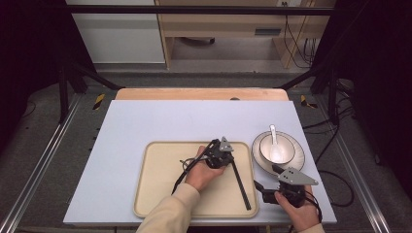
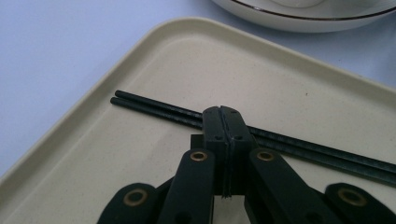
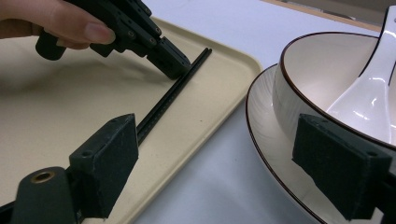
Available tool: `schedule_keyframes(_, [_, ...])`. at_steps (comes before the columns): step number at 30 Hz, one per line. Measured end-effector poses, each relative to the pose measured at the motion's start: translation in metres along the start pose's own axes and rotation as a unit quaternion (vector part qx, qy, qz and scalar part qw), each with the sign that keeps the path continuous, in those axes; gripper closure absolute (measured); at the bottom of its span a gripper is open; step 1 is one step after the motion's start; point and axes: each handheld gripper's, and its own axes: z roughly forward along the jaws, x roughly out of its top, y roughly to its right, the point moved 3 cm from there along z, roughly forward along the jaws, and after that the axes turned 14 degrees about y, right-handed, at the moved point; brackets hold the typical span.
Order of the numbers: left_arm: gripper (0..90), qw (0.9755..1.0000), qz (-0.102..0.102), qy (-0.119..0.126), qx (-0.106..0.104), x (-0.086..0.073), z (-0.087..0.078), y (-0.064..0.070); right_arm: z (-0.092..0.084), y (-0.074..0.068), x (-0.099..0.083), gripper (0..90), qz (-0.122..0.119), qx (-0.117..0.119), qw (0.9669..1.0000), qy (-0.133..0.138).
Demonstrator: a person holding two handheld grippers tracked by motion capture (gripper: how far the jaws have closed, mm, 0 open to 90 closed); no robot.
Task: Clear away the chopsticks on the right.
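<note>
2 chopsticks [image 1: 241,181]: black, lying side by side on the tray [image 1: 160,194], along its right side, touching the tray floor.
Left claw [image 1: 229,156]: clenched, jaws pressed together with nothing between them; the tips sit just over the chopsticks near their far end, on the tray side nearest the plate. In the left gripper view the closed tips [image 2: 223,122] cover the pair [image 2: 154,109] where they cross it; I cannot tell if they touch.
Right claw [image 1: 260,187]: released, jaws spread wide, hovering off the tray's right edge, near its front corner; in the right gripper view 1 pad [image 3: 108,158] hangs over the tray rim and the other in front of the plate.
Plate [image 1: 299,162]: on the counter [image 1: 145,119], just right of the tray.
Bowl [image 1: 289,145]: on the plate, with 1 white spoon [image 1: 274,138] inside.
</note>
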Motion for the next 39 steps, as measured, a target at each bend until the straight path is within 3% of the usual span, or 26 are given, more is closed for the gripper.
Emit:
schedule_keyframes(14, [89.8,0.9997,0.015,-0.007,-0.015,0.005,0.01,0.009,0.0,0.001,0.0,14.1,0.001,0.0,1.0,0.0])
schedule_keyframes(26, [89.8,0.9991,0.029,0.006,-0.031,0.01,0.015,0.018,-0.002,0.001,0.001,14.1,-0.001,0.0,1.0,0.009])
schedule_keyframes(29, [89.6,0.9989,0.035,0.007,-0.028,0.012,0.009,0.019,-0.002,0.0,0.002,13.6,-0.005,0.002,0.9998,0.017])
schedule_keyframes(34, [87.4,0.9982,0.042,0.035,-0.025,0.014,-0.012,0.021,-0.004,0.0,0.005,12.3,-0.002,0.011,0.9992,0.038])
schedule_keyframes(36, [84.2,0.9977,0.05,0.04,-0.022,0.013,-0.022,0.019,-0.004,0.001,0.007,11.8,0.004,0.012,0.9988,0.048])
schedule_keyframes(39, [77.2,0.9968,0.043,0.065,-0.017,0.01,-0.039,0.019,-0.005,0.002,0.009,10.2,0.003,0.012,0.9985,0.054])
